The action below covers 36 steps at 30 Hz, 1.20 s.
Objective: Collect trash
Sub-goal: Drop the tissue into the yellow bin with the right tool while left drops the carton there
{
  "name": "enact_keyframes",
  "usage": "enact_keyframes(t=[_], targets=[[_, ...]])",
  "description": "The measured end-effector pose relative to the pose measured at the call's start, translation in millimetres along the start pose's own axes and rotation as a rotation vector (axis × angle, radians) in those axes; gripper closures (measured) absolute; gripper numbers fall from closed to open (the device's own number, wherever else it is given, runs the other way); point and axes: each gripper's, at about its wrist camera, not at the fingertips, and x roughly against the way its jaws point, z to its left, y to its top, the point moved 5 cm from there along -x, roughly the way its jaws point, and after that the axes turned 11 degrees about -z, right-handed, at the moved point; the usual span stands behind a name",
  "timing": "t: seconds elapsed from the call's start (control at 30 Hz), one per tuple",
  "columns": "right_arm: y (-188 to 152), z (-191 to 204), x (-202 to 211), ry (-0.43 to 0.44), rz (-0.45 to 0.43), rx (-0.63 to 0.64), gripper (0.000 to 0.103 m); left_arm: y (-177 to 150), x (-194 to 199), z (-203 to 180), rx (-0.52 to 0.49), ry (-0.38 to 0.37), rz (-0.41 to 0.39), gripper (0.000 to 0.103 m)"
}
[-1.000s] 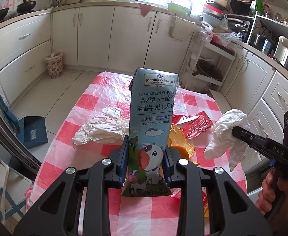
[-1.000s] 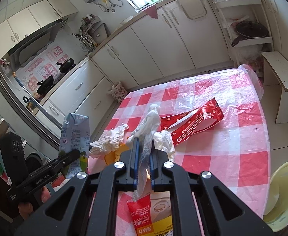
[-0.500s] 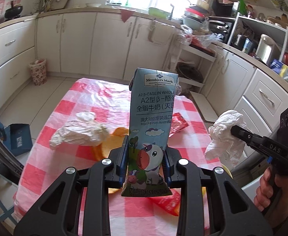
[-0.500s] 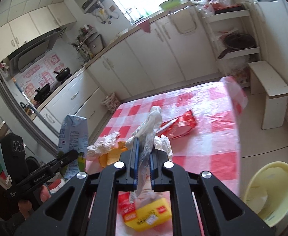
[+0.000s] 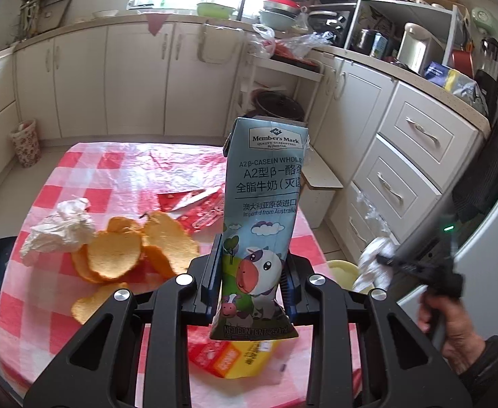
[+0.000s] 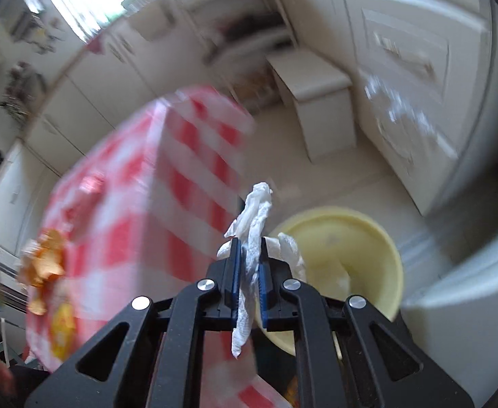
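Observation:
My left gripper (image 5: 253,265) is shut on a blue milk carton (image 5: 266,187) with a cartoon cow, held upright over the near part of the checked table (image 5: 89,170). Beyond the table's right edge, my right gripper (image 6: 249,255) points down at a pale yellow bin (image 6: 385,238) on the floor. A white tissue (image 6: 257,204) stands between its pads, and the jaws are opening. The left wrist view shows that gripper (image 5: 381,259), the tissue (image 5: 373,261) and the bin (image 5: 342,268) at lower right, with a person's hand (image 5: 453,323) on the handle.
On the table lie orange peels (image 5: 123,255), a crumpled tissue (image 5: 62,231), a red wrapper (image 5: 198,207) and a yellow and red packet (image 5: 235,357). A low white stool (image 6: 320,102) and drawer cabinets (image 5: 412,156) stand past the bin. A floral basket (image 5: 26,142) is far left.
My right gripper has swung off the table, to the right and down, and now hangs over the yellow bin with the tissue. My left gripper carried the carton toward the table's right side.

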Motion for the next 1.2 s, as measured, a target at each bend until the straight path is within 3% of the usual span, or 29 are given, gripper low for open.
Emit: enact_keyframes(t=[0.07, 0.13, 0.2, 0.43, 0.57, 0.77, 0.9, 1.03, 1.2], targets=[[-17, -25, -27, -0.091, 0.111, -0.052, 0.045, -1, -2, -16, -0.017, -0.012, 0.009, 0.075], [-22, -41, -31, -0.126, 0.131, -0.124, 0.045, -4, -5, -32, -0.022, -0.031, 0.021, 0.075], [-7, -41, -15, -0.107, 0.065, -0.168, 0.045, -9, -12, -49, -0.02, -0.055, 0.042, 0.075], [70, 19, 105, 0.13, -0.353, -0.136, 0.026, -64, -74, -132, -0.002, -0.145, 0.209, 0.075], [90, 26, 149, 0.139, -0.52, -0.079, 0.021, -102, -126, -175, 0.034, -0.168, 0.337, 0.075], [102, 0, 153, 0.122, -0.537, -0.114, 0.021, -159, -204, -211, 0.068, -0.116, 0.53, 0.075], [107, -12, 153, 0.141, -0.525, -0.178, 0.021, -177, -231, -223, 0.043, -0.082, 0.594, 0.07], [109, -13, 160, 0.149, -0.542, -0.169, 0.021, -158, -216, -223, 0.053, -0.113, 0.563, 0.064], [109, -4, 157, 0.156, -0.532, -0.163, 0.021, -108, -154, -193, 0.031, -0.125, 0.438, 0.055]])
